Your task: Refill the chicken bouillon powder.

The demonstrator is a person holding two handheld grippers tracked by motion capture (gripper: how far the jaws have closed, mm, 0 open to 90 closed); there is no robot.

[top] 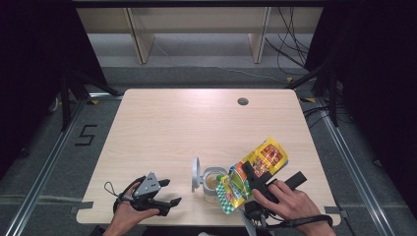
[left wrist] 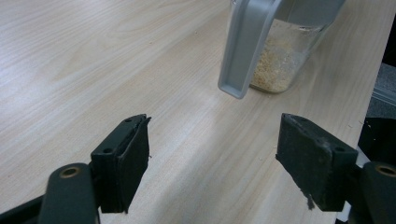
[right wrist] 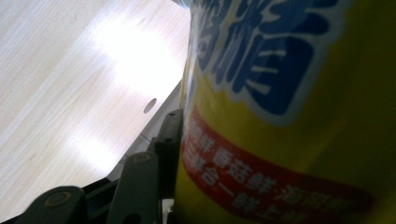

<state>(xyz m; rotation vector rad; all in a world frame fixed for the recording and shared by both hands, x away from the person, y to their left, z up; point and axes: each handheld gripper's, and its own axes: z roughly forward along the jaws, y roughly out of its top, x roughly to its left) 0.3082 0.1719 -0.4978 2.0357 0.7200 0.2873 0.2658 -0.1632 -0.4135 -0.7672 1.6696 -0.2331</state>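
My right gripper [top: 252, 178] is clamped on the yellow seasoning pouch [top: 255, 169]; in the right gripper view I can see my left-hand jaw pressed flat against the pouch [right wrist: 289, 116], the other jaw hidden behind the packet, so the fingers stand partly closed with the pouch filling the gap between them. From the high view the pouch sits over the near right part of the table [top: 162, 128], held up off the wood and tilted: its long axis runs diagonally, the yellow and red end up and away to the right, the green-checked end [top: 225, 195] down toward the near left, where it hangs right at the mouth of the clear jar [top: 212, 184]. I cannot tell whether that end touches the rim. The jar stands upright near the front edge, a layer of pale grains in its bottom, its grey flip lid [top: 195, 173] swung open and standing up on its left side. My left gripper [top: 167, 192] rests low at the near left, well apart from the jar, jaws wide open and holding nothing; in the left gripper view the bare wood lies between its pads [left wrist: 133, 163], with the jar [left wrist: 280, 60] and hanging lid [left wrist: 245, 51] ahead.
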